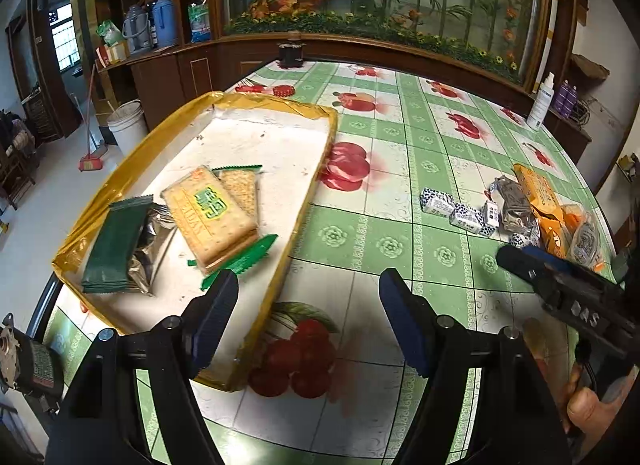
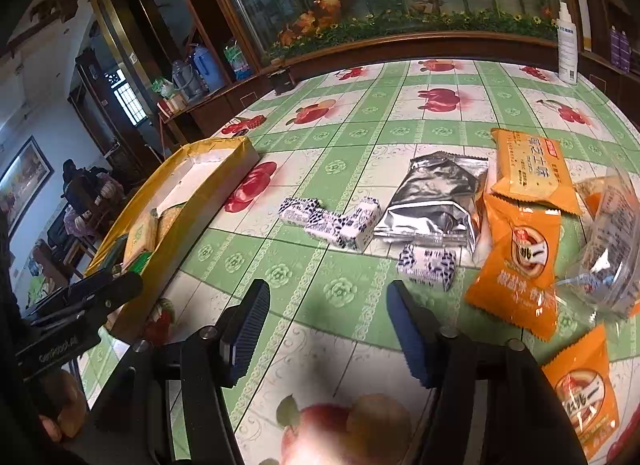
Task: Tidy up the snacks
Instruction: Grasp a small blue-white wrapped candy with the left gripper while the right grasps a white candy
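Left wrist: left gripper [image 1: 308, 321] parted, empty, over near wall of shallow yellow-taped white tray [image 1: 316, 169] holding clear-wrapped cracker pack [image 1: 208, 213] and dark green foil packet [image 1: 114, 241].

Right wrist: right gripper [image 2: 328, 329] parted, empty, just short of blue-patterned white candy [image 2: 426, 265] on green fruit-print tablecloth [image 2: 280, 273]. Advised: straddle narrow sides, close squarely, avoid orange sachet [image 2: 516, 261].

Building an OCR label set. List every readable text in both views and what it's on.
"DAS" – body of the right tool, seen in the left wrist view.
"GenRobot.AI" – body of the left tool, small, partly legible.
Cracker pack in the tray: green characters, too distorted to read.
Orange packets: Chinese print, blurred.
Small patterned candies, white spray bottle: print too small to read.
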`<act>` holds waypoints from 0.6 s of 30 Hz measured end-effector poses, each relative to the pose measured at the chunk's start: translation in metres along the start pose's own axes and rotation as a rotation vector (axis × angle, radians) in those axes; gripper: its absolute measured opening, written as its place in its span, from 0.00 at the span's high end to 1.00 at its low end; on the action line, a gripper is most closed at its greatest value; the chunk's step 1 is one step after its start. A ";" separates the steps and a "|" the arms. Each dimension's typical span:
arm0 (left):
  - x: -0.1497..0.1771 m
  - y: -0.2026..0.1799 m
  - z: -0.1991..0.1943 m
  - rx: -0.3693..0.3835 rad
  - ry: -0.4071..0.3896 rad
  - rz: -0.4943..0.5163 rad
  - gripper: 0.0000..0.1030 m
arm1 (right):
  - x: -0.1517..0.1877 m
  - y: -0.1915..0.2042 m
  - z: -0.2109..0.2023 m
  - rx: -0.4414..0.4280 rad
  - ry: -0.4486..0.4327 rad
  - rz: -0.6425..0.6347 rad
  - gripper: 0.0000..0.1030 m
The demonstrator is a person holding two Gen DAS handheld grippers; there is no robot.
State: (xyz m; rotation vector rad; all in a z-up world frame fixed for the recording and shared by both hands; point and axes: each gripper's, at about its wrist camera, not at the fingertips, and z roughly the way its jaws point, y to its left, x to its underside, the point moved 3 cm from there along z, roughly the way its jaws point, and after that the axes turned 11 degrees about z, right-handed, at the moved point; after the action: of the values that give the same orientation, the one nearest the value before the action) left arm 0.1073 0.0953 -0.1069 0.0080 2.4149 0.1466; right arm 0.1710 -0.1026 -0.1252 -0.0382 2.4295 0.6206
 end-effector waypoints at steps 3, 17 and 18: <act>0.001 -0.004 0.005 0.015 0.013 0.009 0.29 | -0.013 0.004 0.016 0.012 0.016 -0.002 0.56; -0.052 -0.058 0.060 0.123 0.057 0.196 0.29 | -0.052 -0.017 0.053 0.117 0.033 0.007 0.61; -0.055 -0.062 0.065 0.132 0.065 0.207 0.29 | -0.052 -0.015 0.053 0.125 0.033 -0.010 0.61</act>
State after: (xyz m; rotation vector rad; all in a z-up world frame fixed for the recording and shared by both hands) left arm 0.1932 0.0377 -0.1259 0.3187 2.4805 0.0826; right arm 0.2456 -0.0990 -0.1385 -0.0093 2.4934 0.4653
